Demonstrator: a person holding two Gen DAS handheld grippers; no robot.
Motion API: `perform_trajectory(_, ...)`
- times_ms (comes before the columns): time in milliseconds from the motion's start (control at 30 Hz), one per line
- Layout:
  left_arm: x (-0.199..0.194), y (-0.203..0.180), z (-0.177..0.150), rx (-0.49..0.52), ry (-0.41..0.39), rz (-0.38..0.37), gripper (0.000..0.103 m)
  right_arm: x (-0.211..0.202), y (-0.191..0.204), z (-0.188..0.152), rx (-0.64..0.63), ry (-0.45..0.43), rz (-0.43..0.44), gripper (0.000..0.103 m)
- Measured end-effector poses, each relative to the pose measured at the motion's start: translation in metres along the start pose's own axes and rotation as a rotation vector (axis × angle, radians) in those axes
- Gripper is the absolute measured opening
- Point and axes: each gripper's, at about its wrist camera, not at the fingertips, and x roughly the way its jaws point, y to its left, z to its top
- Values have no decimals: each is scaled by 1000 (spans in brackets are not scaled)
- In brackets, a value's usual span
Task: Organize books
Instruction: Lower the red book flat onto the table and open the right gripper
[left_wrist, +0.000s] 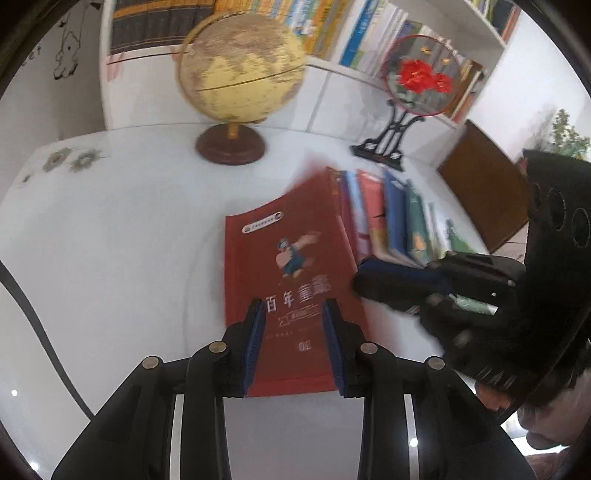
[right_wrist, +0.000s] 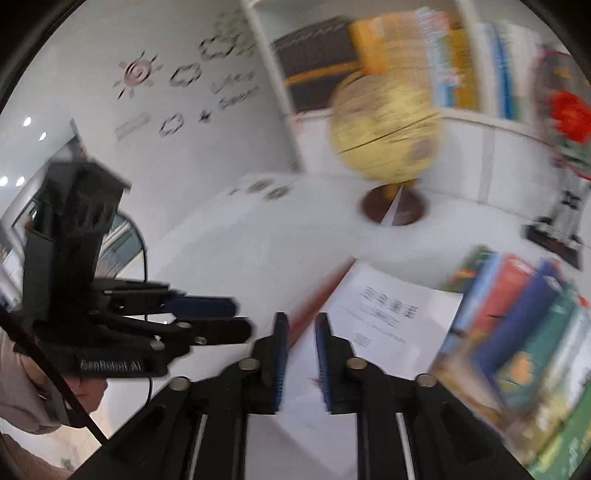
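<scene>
So the red book (left_wrist: 280, 258) is lying on the white bench (left_wrist: 110, 221), just left of a row of picture books (left_wrist: 399, 221) that lean over on each other. It's the odd one out, and my guess is it needs to join that row.

The right gripper (right_wrist: 301, 317) comes in from the row side, and its jaws are pretty much shut. In its own view the red cover's edge runs right up between the pads, with the white title page showing underneath. So it looks like it's pinching just the cover at the free edge and peeling it up, not grabbing the whole book. That makes sense, because a thin book lying flat gives you nothing to bite on until one edge is off the bench. It's blurry though, so I wouldn't swear how firm the pinch is.

The left gripper (left_wrist: 293, 302) hangs over the near end of the book with its jaws at a narrow gap and nothing between them. Probably it's waiting to take the book or steady it once there's an edge to grab.

The globe (left_wrist: 240, 70) and the round fan ornament (left_wrist: 421, 77) stand at the back of the bench, well apart from the books. The bookshelf (left_wrist: 332, 29) behind them is already packed.
</scene>
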Motion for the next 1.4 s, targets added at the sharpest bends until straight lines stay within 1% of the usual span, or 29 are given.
perform_trajectory(67,-3,16,-2,-26,-1,29,28,25,15,3,-25,46,-3,8)
perform_trajectory(133,-1,34,-6,-31,23,73,28,44,21,3,11,88,-18,8)
perform_trajectory(167,1,44,-7,-35,38,82,28,49,18,1,33,110,-48,8)
perform_trajectory(200,2,51,-8,-41,51,86,28,53,13,-3,58,133,-105,8)
perform_trajectory(233,7,61,-9,-54,76,101,29,54,5,-7,93,147,-139,8)
perform_trajectory(300,15,75,-12,-80,109,110,30,54,-17,-17,189,177,-187,9)
perform_trajectory(333,22,81,-13,-97,128,114,30,55,-28,-23,238,203,-200,10)
perform_trajectory(400,34,87,-14,-118,167,104,33,63,-50,-35,333,264,-176,12)
perform_trajectory(433,40,88,-14,-127,186,97,37,67,-57,-38,361,285,-174,13)
perform_trajectory(467,42,87,-14,-130,196,90,38,73,-63,-43,388,310,-174,13)
perform_trajectory(567,54,86,-16,-120,233,56,41,87,-71,-53,415,361,-176,13)
perform_trajectory(600,59,84,-16,-112,248,49,41,90,-70,-54,420,365,-174,14)
perform_trajectory(667,71,81,-18,-99,283,37,41,95,-70,-55,431,365,-161,21)
perform_trajectory(733,80,79,-21,-92,316,21,41,98,-69,-54,436,352,-136,38)
perform_trajectory(800,86,78,-24,-73,338,15,41,101,-68,-54,441,339,-135,49)
perform_trajectory(833,88,77,-25,-64,346,11,41,102,-71,-53,446,338,-136,49)
perform_trajectory(867,86,77,-26,-51,323,8,43,103,-71,-52,450,331,-131,49)
perform_trajectory(900,87,78,-26,-53,328,4,43,105,-70,-51,454,326,-121,51)
perform_trajectory(933,87,80,-25,-59,322,-2,46,109,-68,-49,450,324,-122,52)
perform_trajectory(967,86,83,-24,-62,316,4,50,112,-66,-47,441,327,-124,52)
perform_trajectory(1033,84,91,-25,-69,303,29,52,118,-57,-45,412,329,-121,52)
perform_trajectory(1100,81,101,-25,-75,296,50,52,127,-48,-40,399,335,-109,52)
perform_trajectory(1167,77,114,-25,-91,296,55,52,135,-40,-36,405,337,-90,52)
perform_trajectory(1233,72,127,-26,-100,296,61,52,146,-30,-30,400,337,-88,52)
perform_trajectory(1300,68,140,-27,-105,291,84,52,159,-19,-22,386,340,-84,52)
perform_trajectory(1400,64,152,-27,-111,290,97,52,171,-7,-16,376,349,-73,52)
